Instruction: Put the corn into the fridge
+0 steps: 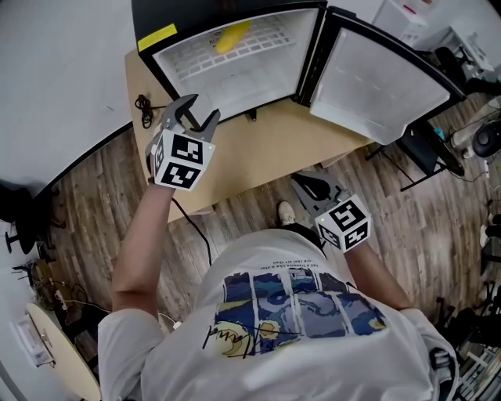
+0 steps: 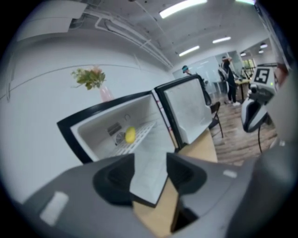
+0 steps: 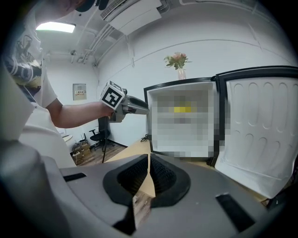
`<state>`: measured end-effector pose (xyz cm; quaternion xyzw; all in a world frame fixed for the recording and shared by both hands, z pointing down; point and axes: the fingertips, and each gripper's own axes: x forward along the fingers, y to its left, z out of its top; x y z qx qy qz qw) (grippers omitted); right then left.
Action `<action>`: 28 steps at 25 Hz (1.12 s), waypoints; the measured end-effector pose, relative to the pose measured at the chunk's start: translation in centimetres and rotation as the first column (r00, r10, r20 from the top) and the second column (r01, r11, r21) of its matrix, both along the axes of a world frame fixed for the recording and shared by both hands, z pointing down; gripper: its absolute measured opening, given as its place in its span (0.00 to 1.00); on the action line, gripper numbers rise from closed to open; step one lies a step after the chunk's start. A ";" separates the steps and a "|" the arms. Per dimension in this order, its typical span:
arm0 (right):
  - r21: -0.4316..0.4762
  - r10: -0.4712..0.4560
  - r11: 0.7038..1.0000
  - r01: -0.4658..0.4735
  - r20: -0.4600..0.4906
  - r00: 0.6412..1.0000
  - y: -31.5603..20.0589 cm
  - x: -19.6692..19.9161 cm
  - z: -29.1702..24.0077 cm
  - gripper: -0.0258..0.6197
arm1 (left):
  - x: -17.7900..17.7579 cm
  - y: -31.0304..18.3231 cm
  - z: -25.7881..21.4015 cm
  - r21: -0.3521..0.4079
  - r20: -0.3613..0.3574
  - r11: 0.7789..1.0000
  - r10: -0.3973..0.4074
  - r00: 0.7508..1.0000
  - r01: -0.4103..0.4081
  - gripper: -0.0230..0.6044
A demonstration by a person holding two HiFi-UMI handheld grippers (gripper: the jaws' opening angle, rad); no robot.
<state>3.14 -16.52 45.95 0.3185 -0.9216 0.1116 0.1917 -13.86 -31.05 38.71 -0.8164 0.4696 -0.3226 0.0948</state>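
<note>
Already corn (image 1: 232,37) lies inside open fridge (image 1: 235,78).

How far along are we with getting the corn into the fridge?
Done: the corn lies on the shelf inside the fridge. In hand: nothing; the left gripper is open and empty, the right gripper shut and empty. Left: the door stands open, so closing it probably remains.

Ceiling strip lights (image 2: 185,8) brighten my room evenly; my gripper views bulge, with dark corners and a blurred foreground.
</note>
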 end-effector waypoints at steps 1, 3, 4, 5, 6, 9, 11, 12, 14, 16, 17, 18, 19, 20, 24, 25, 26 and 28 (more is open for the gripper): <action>0.002 0.004 1.000 -0.004 -0.002 1.000 0.3 -0.3 0.0 0.07 | -0.3 0.9 0.1 -0.003 -0.012 1.000 0.002 1.000 -0.002 0.38; 0.002 0.009 1.000 -0.009 -0.001 1.000 1.0 -0.8 -0.1 0.07 | -0.8 2.7 0.2 -0.011 -0.037 1.000 0.007 0.999 -0.007 0.37; -0.001 0.010 1.000 -0.010 0.005 1.000 1.4 -1.1 -0.1 0.07 | -1.1 3.6 0.3 -0.012 -0.047 1.000 0.010 0.999 -0.010 0.37; -0.006 0.009 1.000 -0.009 0.016 1.000 1.8 -1.5 -0.3 0.07 | -1.3 4.5 0.3 -0.012 -0.058 1.000 0.011 0.998 -0.012 0.36; -0.007 0.006 1.000 -0.006 0.025 1.000 2.3 -1.9 -0.5 0.07 | -1.6 5.5 0.3 -0.014 -0.071 1.000 0.010 0.997 -0.011 0.36; 0.009 -0.002 1.000 0.001 0.025 1.000 3.5 -3.0 -1.0 0.07 | -2.5 8.4 0.6 -0.023 -0.123 1.000 -0.002 0.992 -0.001 0.33; 0.018 -0.001 1.000 0.000 0.022 1.000 4.2 -3.4 -1.2 0.07 | -2.8 10.2 1.1 -0.034 -0.144 0.999 -0.003 0.990 -0.002 0.32; 0.022 -0.001 1.000 0.000 0.018 1.000 4.6 -3.6 -1.2 0.07 | -3.0 11.1 1.3 -0.038 -0.151 0.999 -0.002 0.989 -0.004 0.31; 0.026 -0.003 1.000 0.002 0.009 1.000 5.5 -4.0 -1.1 0.07 | -3.3 12.9 1.6 -0.047 -0.167 0.999 -0.002 0.986 -0.006 0.28; 0.024 -0.005 1.000 0.005 0.003 1.000 6.4 -4.2 -1.0 0.07 | -3.5 14.7 2.0 -0.060 -0.193 0.998 0.002 0.981 -0.014 0.25; 0.018 -0.005 1.000 0.005 0.005 1.000 6.9 -4.3 -1.0 0.07 | -3.4 15.8 2.3 -0.071 -0.211 0.997 0.008 0.978 -0.023 0.22; 0.009 -0.005 1.000 0.005 0.010 1.000 7.3 -4.4 -1.0 0.07 | -3.3 16.8 2.6 -0.084 -0.234 0.996 0.015 0.972 -0.036 0.15; 0.002 -0.006 1.000 0.006 0.017 1.000 7.7 -4.5 -1.1 0.07 | -3.1 18.0 3.0 -0.099 -0.262 0.994 0.022 0.965 -0.050 0.11; -0.001 -0.008 1.000 0.008 0.019 1.000 8.2 -4.6 -1.2 0.07 | -3.0 19.3 3.4 -0.115 -0.294 0.991 0.027 0.955 -0.064 0.08; 0.007 0.002 1.000 -0.002 0.004 1.000 9.3 -4.4 -1.5 0.07 | -2.7 23.8 5.3 -0.189 -0.418 0.976 0.020 0.908 -0.108 0.05; 0.011 0.007 1.000 -0.007 -0.002 1.000 9.6 -4.3 -1.5 0.07 | -2.7 24.6 5.7 -0.206 -0.434 0.972 0.014 0.901 -0.114 0.05; 0.018 0.011 1.000 -0.011 -0.010 1.000 9.9 -4.2 -1.5 0.07 | -2.7 25.3 6.0 -0.219 -0.444 0.969 0.009 0.896 -0.118 0.05; 0.032 0.012 0.999 -0.011 -0.026 1.000 10.4 -4.1 -1.4 0.07 | -2.6 26.3 6.4 -0.232 -0.449 0.964 0.010 0.894 -0.128 0.05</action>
